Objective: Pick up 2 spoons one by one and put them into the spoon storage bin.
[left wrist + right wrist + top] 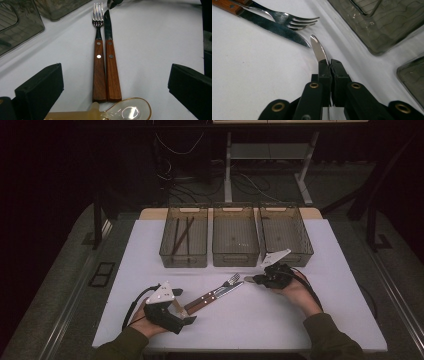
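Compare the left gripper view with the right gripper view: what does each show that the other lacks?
Left gripper view alone: the wooden handles in full, a clear gold-rimmed spoon at their ends, and the left gripper with jaws standing wide apart.

Right gripper view alone: the right gripper shut on a thin metal blade.

Both: the fork and knife side by side on the white table, plus tinted bins.

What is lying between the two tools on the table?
A fork and a knife, side by side with wooden handles, lie between the left tool and right tool, seen in the high view.
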The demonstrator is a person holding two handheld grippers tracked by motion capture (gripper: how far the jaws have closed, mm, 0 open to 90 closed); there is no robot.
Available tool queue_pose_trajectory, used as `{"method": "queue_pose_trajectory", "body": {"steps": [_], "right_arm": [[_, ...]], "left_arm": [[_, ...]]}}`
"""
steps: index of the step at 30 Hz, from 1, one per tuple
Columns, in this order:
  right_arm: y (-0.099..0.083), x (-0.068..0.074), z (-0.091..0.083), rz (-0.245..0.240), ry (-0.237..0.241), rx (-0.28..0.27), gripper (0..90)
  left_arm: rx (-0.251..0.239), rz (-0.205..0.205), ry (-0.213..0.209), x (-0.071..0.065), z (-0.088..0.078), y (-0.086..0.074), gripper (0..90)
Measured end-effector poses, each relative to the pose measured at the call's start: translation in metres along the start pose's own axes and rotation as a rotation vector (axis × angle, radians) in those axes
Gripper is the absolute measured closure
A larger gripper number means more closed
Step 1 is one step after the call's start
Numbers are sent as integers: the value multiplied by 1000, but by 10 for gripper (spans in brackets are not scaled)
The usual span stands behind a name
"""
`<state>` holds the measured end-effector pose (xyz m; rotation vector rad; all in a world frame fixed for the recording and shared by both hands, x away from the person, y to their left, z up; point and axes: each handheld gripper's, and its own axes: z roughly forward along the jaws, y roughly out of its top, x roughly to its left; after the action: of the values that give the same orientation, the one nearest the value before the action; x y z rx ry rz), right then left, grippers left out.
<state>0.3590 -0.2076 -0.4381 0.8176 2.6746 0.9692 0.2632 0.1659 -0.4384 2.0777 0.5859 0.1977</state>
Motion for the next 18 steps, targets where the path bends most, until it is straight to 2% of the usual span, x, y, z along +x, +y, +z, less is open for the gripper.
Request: {"method": "queue_pose_trajectory", "body": {"steps": [7, 18], "right_arm": [[1, 2, -2, 1, -28, 1, 879], [4, -3, -21, 38, -54, -96, 879]], "left_arm": [[-1, -1, -12, -1, 0, -1, 0], [-27, -14, -18, 0, 1, -1, 0]]}}
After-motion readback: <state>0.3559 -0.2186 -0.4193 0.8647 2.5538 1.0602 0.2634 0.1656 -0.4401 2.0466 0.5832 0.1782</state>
